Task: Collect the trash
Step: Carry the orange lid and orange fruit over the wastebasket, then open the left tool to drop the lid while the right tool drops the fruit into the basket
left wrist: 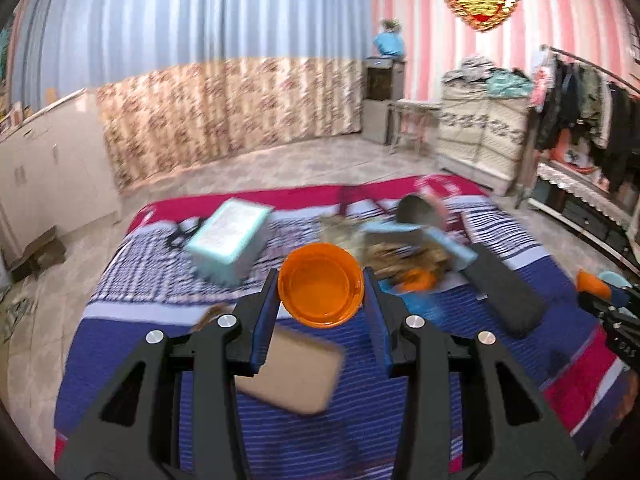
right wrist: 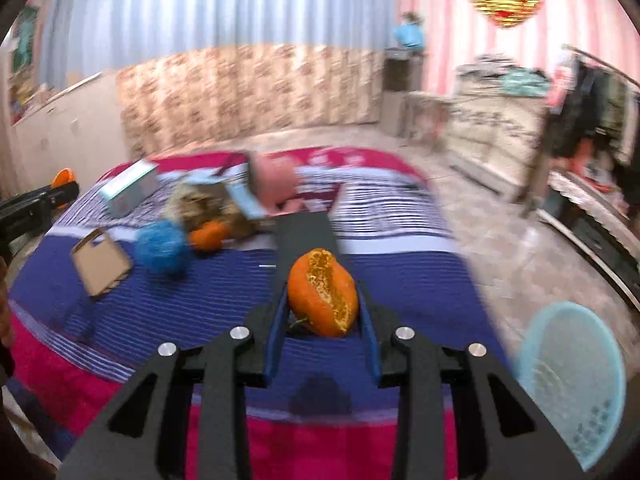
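Striped blue, white and magenta bedding covers the bed (right wrist: 240, 300) where the litter lies. At the near side, the left claw (left wrist: 321, 280) is clamped on a round orange plastic lid (left wrist: 321, 285), lifted clear of the bedding, and the right claw (right wrist: 323, 300) is clamped on a split orange fruit peel (right wrist: 323, 294). A pale blue perforated plastic basket (right wrist: 568, 384) waits low to the right, probably the bin. Neither piece is dropped yet. Still to collect, by my reading: the brown cardboard piece (right wrist: 102, 266), the blue fuzzy ball (right wrist: 162, 250), another orange scrap (right wrist: 208, 235), the pale teal carton (right wrist: 130, 188) and the brown heap (right wrist: 200, 204).
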Demonstrator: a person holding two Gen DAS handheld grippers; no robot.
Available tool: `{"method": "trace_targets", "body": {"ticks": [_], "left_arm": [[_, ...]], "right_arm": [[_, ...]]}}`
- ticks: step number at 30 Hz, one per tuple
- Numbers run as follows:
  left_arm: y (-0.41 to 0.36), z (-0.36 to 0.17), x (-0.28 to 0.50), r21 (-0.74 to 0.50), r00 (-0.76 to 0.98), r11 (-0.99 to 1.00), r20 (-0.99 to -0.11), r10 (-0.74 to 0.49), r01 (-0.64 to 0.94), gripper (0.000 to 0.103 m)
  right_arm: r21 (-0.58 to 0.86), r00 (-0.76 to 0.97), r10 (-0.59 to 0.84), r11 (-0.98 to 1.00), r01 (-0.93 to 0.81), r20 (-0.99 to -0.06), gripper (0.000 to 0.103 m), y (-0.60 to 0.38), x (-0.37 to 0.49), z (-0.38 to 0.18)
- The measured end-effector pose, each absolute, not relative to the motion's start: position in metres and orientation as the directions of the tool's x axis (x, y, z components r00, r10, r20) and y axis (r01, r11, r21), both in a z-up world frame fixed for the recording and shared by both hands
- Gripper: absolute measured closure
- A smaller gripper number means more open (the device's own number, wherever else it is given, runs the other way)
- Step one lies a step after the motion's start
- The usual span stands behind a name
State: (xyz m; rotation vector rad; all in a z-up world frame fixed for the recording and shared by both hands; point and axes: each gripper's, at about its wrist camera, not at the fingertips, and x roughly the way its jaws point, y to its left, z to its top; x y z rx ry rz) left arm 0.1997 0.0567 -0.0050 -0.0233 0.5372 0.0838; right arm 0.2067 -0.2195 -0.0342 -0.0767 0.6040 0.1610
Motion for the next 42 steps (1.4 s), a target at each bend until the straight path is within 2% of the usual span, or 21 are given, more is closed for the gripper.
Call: {"method": "trace_targets", "body": {"ticks": [8, 16, 19, 32, 38, 40, 42], "left_arm": [[-0.044, 0.013, 0.21, 0.001, 0.882, 0.997, -0.467, -0.068, 0.077, 0.063], [-0.151, 0.008, 0.221, -0.015, 0.862, 0.97, -0.455, -0.223, 0.243, 0.063], [-0.193, 0.0, 0.225, -0.009, 0.841, 0.953, -0.468, -0.271, 0.302, 0.063], [-0.349, -0.05, 0.23, 0.011, 0.684, 0.822, -0.56, -0.467, 0.57, 0.063], [-0.39, -0.067, 0.236, 0.015, 0.623, 0.769, -0.597, -0.506, 0.639, 0.063], [-0.399, -0.072, 0.241, 0.028, 0.619, 0.766, -0.609, -0.496, 0.642, 0.058], [-0.399, -0.074, 0.244, 0.024, 0.619, 0.771, -0.614, -0.491, 0.636, 0.046]], "right_arm": [[-0.028, 0.862, -0.091, 0.996, 0.089, -0.498, 0.07, -0.346, 0.175, -0.022], [0.036, 0.843, -0.223, 0.961, 0.275, -0.49, 0.07, -0.447, 0.156, -0.033], [0.017, 0.825, -0.276, 0.945, 0.327, -0.492, 0.07, -0.471, 0.154, -0.038], [0.035, 0.78, -0.335, 0.909, 0.415, -0.528, 0.07, -0.51, 0.157, -0.053], [0.073, 0.751, -0.354, 0.88, 0.469, -0.558, 0.07, -0.528, 0.155, -0.064], [0.086, 0.75, -0.355, 0.874, 0.478, -0.558, 0.07, -0.531, 0.154, -0.064], [0.09, 0.75, -0.352, 0.874, 0.477, -0.56, 0.07, -0.531, 0.155, -0.065]]}}
